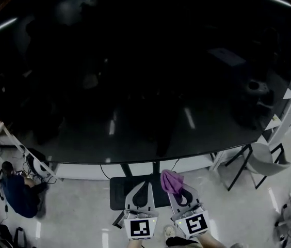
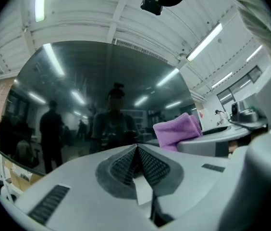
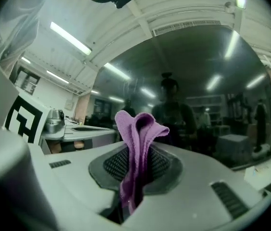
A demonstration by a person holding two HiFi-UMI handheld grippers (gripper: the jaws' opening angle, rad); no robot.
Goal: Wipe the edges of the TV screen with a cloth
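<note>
A big dark TV screen (image 1: 135, 71) fills most of the head view; its bottom edge (image 1: 150, 161) runs just above both grippers. My right gripper (image 1: 179, 194) is shut on a folded purple cloth (image 1: 171, 181), which sticks up out of its jaws below the screen's bottom edge. In the right gripper view the purple cloth (image 3: 138, 148) stands pinched between the jaws of the right gripper (image 3: 134, 170), facing the glossy screen (image 3: 198, 81). My left gripper (image 1: 141, 192) is shut and holds nothing; its left gripper view shows the jaws of the left gripper (image 2: 138, 165) pressed together, with the cloth (image 2: 176, 131) to the right.
The TV stand's black base (image 1: 120, 189) lies on the floor under the grippers. A grey chair (image 1: 261, 161) stands at right, a white shelf frame (image 1: 6, 143) at left. A person in dark blue (image 1: 19, 190) crouches on the floor at lower left.
</note>
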